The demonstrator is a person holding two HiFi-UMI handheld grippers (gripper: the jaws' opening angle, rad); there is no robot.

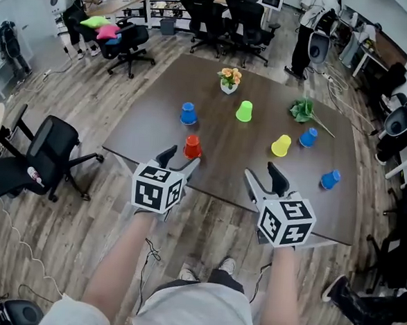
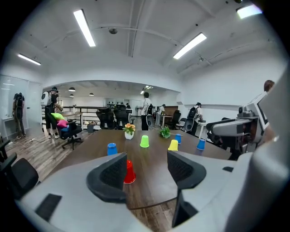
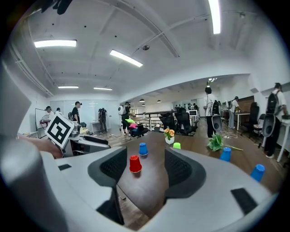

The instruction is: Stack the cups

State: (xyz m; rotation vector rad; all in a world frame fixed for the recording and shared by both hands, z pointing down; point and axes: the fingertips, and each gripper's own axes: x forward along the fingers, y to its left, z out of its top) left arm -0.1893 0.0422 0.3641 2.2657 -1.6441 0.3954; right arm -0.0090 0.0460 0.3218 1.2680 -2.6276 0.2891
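Observation:
Several upside-down cups stand apart on the dark brown table [image 1: 150,130]: a red cup [image 1: 192,146] near the front edge, a blue cup [image 1: 187,113], a green cup [image 1: 244,111], a yellow cup [image 1: 281,145] and two more blue cups [image 1: 308,136] [image 1: 330,179]. My left gripper [image 1: 181,158] hovers at the front edge just short of the red cup, open and empty. In the left gripper view the red cup [image 2: 129,172] shows past the left jaw. My right gripper [image 1: 262,173] is level with it to the right, open and empty, with the red cup [image 3: 135,164] beyond its jaws.
A small pot of flowers [image 1: 229,80] and a green plant sprig [image 1: 304,110] lie on the table's far half. A black office chair [image 1: 47,156] stands on the floor to the left. More chairs and people fill the room behind the table.

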